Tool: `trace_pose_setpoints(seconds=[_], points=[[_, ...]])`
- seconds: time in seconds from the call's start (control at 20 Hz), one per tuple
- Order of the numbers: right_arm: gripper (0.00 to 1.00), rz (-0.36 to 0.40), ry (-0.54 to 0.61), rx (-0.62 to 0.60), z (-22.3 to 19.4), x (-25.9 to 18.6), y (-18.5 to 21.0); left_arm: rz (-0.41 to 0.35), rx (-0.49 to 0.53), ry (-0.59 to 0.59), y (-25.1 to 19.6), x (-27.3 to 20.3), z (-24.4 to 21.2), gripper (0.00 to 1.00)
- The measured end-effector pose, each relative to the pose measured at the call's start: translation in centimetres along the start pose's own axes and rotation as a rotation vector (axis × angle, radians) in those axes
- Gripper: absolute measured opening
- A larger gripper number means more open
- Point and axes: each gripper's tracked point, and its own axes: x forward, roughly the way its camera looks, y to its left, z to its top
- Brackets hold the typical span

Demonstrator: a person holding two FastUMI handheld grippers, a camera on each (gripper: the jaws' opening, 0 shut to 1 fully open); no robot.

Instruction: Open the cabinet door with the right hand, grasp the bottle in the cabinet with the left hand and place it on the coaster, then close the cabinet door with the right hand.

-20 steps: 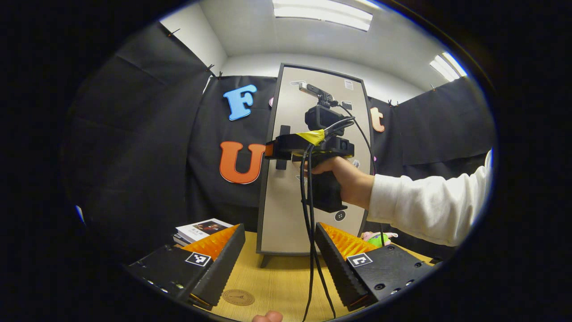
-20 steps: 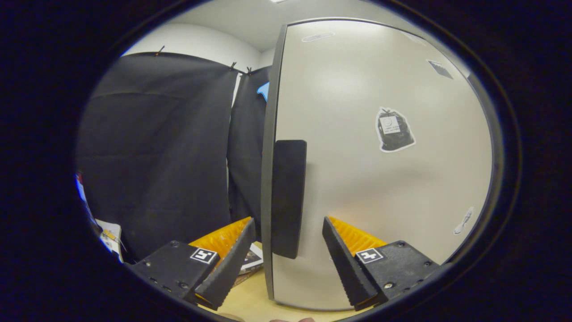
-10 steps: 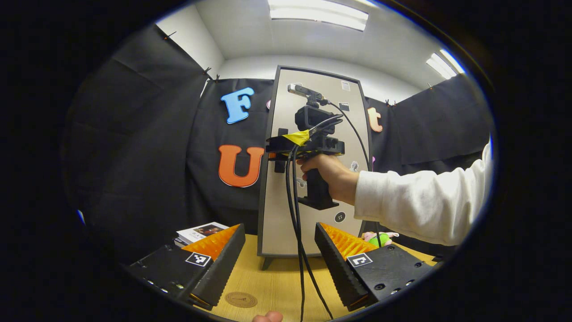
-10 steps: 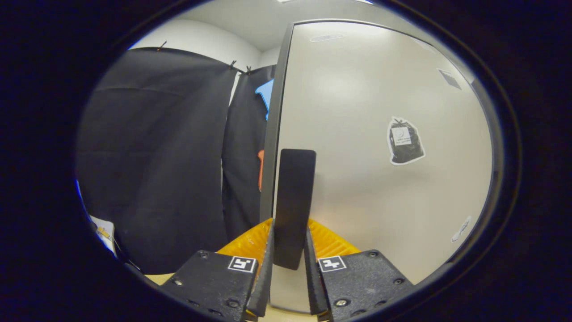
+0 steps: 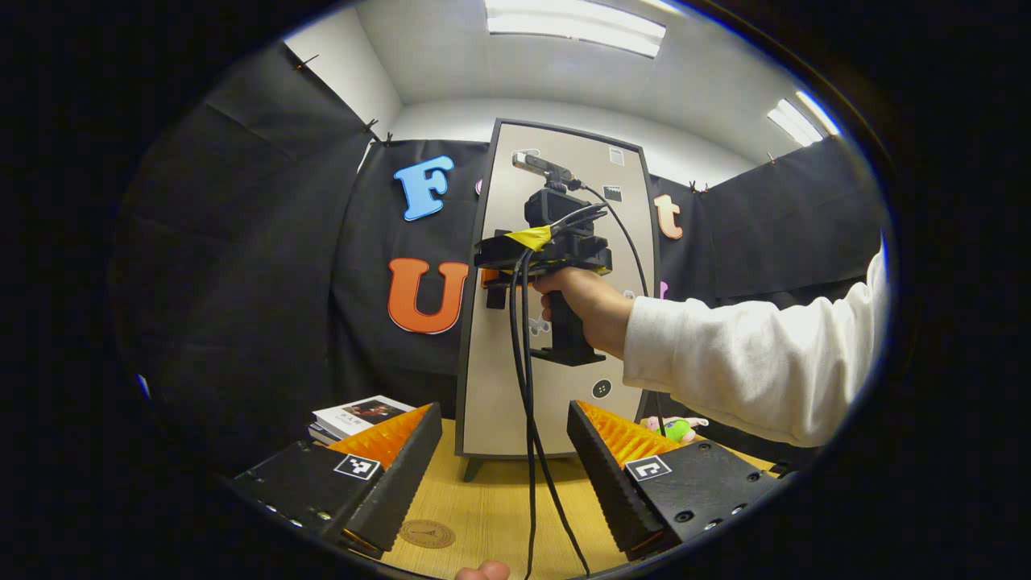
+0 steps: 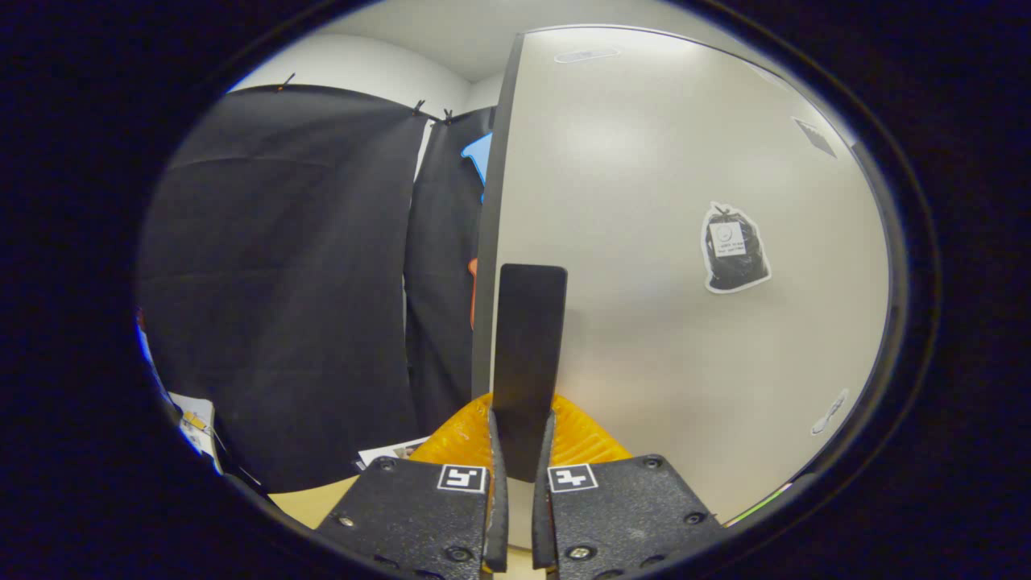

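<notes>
Black and upright, the door handle (image 6: 527, 354) stands between the fingers of the right gripper (image 6: 515, 499), which are pressed against its two sides near its lower end, so the handle's long axis runs vertically, straight up from the grip. The handle sits close to the left edge of the pale cabinet door (image 6: 685, 322), and the door looks flush with the cabinet frame, so the hinge is judged to lie along the far right edge; any pull would then swing the handle edge outward towards the person. The left gripper view shows the same cabinet (image 5: 556, 387) standing on the wooden table (image 5: 491, 515), with the right gripper (image 5: 515, 262) held against it by a hand (image 5: 584, 302) in a white sleeve. The left gripper (image 5: 503, 471) hangs back over the table with its fingers wide apart and nothing between them. The round coaster (image 5: 427, 533) lies on the table just ahead of the left gripper and bears nothing. The bottle is not to be seen, and is judged to be behind the door. A shut door with a clamped handle fits either an opening about to start or a closing just ended.
</notes>
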Motion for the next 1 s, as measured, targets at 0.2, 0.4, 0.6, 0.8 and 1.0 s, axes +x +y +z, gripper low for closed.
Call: trace_pose_setpoints(seconds=[0.2, 0.4, 0.6, 0.8, 1.0], points=[[0.15, 0.047, 0.009, 0.005, 0.0, -1.7, 0.6, 0.012, 0.011, -0.002, 0.8, -0.3, 0.0, 0.82], [0.15, 0.082, -0.016, 0.021, 0.1, -4.7, 1.4, -0.02, 0.02, 0.008, -0.2, -0.8, -0.1, 0.82], [0.15, 0.119, -0.016, 0.025, 0.2, -6.3, 1.6, -0.101, 0.03, -0.005, -2.4, -2.1, 0.5, 0.96], [0.14, 0.129, -0.016, 0.013, 0.1, -7.0, 1.7, -0.163, 0.066, -0.002, -3.3, -3.8, 0.5, 0.96], [0.15, 0.116, -0.031, 0.012, 0.1, -7.5, 1.7, -0.137, 0.097, -0.01, -1.8, -5.2, 0.9, 0.97]])
